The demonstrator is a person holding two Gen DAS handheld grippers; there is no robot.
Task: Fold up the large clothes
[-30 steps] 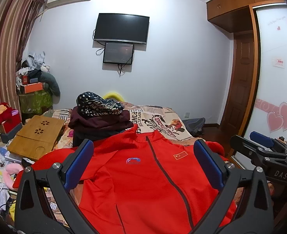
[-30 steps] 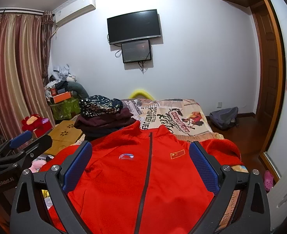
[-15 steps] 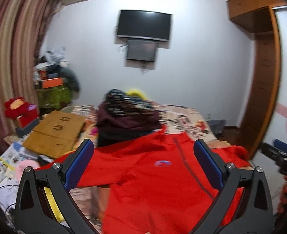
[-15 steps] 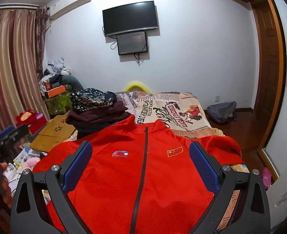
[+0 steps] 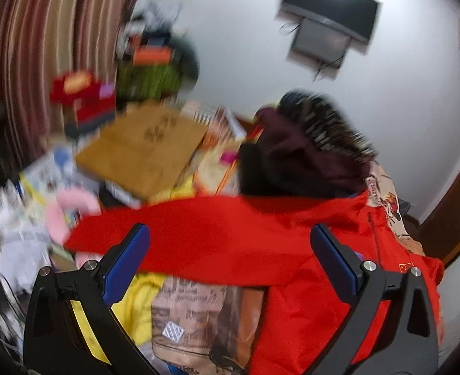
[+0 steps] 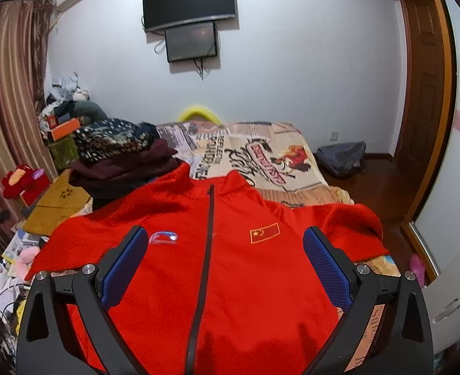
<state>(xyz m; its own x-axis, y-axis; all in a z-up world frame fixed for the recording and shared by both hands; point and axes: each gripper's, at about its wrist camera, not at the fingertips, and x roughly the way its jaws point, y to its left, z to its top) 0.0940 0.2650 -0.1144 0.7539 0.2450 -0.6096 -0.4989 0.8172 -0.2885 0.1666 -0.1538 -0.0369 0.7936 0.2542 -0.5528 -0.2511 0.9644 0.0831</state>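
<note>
A red zip jacket [image 6: 230, 268] lies spread face up on the bed, collar at the far side, a flag patch on one chest side and a logo on the other. My right gripper [image 6: 225, 259] is open and empty above the jacket's chest. In the blurred left wrist view the jacket [image 5: 308, 268] lies to the right, and its sleeve [image 5: 155, 234] stretches left across the bed edge. My left gripper [image 5: 230, 256] is open and empty above that sleeve.
A pile of folded dark clothes [image 6: 120, 162] sits on the bed beyond the jacket's left shoulder. A wooden lap desk [image 5: 142, 150] and cluttered papers and toys [image 5: 27, 206] lie left of the bed. A patterned bedsheet [image 6: 261, 156] covers the bed. A backpack [image 6: 342, 156] sits on the floor.
My left gripper has swung left and tilted down, from over the jacket's chest to over the left sleeve. My right gripper has moved little, dipping slightly toward the jacket.
</note>
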